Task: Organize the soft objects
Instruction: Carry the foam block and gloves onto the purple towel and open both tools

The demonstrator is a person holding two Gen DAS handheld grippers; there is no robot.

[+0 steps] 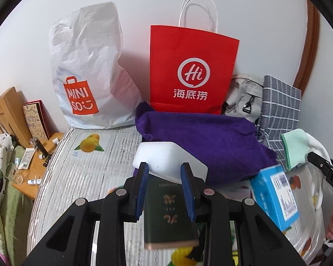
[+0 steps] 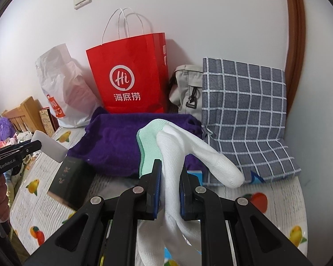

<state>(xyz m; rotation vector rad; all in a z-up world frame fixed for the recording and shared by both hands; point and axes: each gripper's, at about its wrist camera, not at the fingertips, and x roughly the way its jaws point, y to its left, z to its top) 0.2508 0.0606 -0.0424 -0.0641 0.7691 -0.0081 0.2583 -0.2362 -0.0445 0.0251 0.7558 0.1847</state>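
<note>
Left wrist view: your left tool (image 1: 164, 173) is clamping a white sponge block (image 1: 166, 157) above a dark green book (image 1: 169, 212); behind it a purple towel (image 1: 211, 146) is lying on the bed (image 1: 82, 173).
Same view, right edge: a blue box (image 1: 275, 197) is leaning beside the towel.
Right wrist view: your right tool (image 2: 169, 173) is pinching a white glove (image 2: 188, 153) with a mint cuff, lifted over the towel (image 2: 113, 146).
Backdrop: a red paper bag (image 2: 131, 75) and a checked cushion (image 2: 244, 110) are standing against the wall.
</note>
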